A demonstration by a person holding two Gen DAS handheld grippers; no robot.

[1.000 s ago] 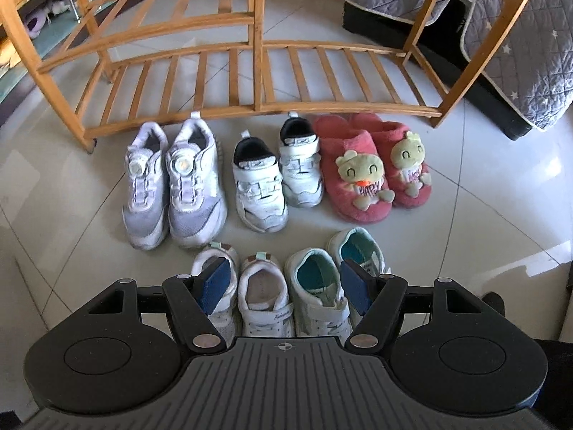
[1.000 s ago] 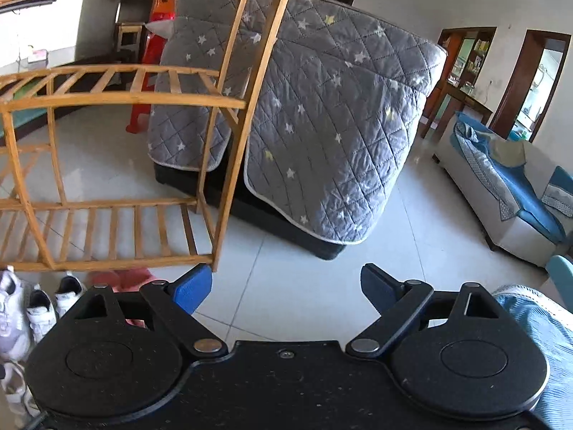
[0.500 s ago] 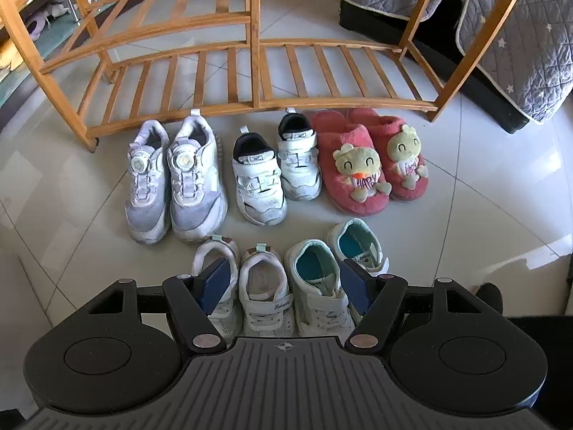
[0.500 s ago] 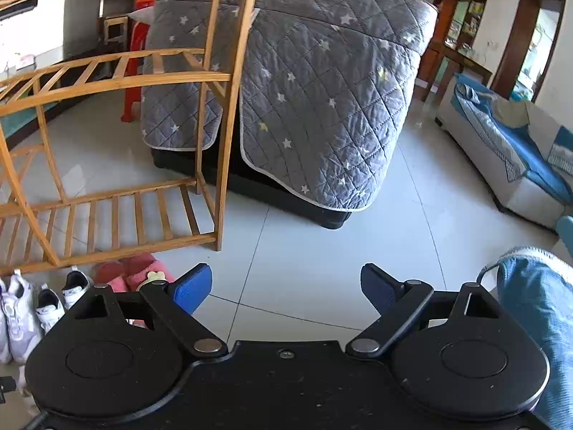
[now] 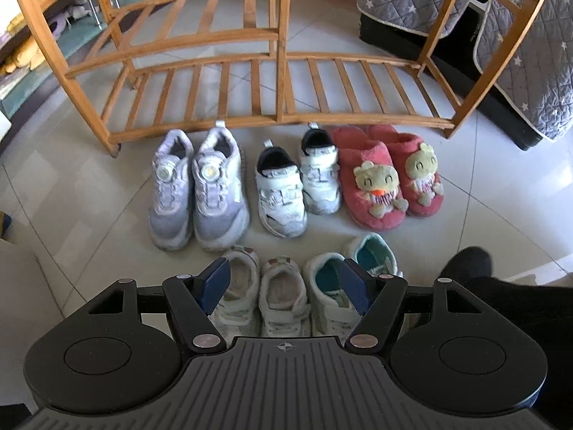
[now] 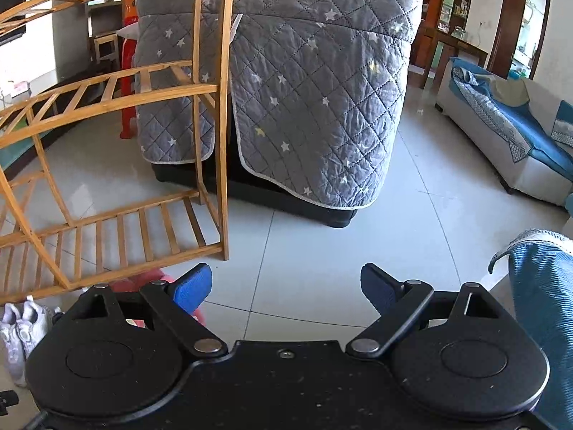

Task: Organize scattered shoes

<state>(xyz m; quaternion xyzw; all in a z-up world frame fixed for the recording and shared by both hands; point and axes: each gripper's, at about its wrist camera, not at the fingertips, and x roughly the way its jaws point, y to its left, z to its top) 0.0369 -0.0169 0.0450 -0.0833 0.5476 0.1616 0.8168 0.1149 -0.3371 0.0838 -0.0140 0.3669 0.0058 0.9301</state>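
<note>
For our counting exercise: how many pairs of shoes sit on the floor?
5: lavender sneakers, white sneakers and pink slippers by the rack; cream pair and teal-lined pair nearer, partly hidden.

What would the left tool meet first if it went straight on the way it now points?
Probably the small beige shoes in the near row on the floor: the open left tool frames them, with nothing between. The exact shoe is uncertain, since depth is hard to judge.

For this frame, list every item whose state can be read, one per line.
left gripper: open, above the front shoes, holding nothing
right gripper: open, over bare floor
shoe rack: shelves bare
lilac sneakers: paired upright on floor
pink slippers: paired on floor
</note>
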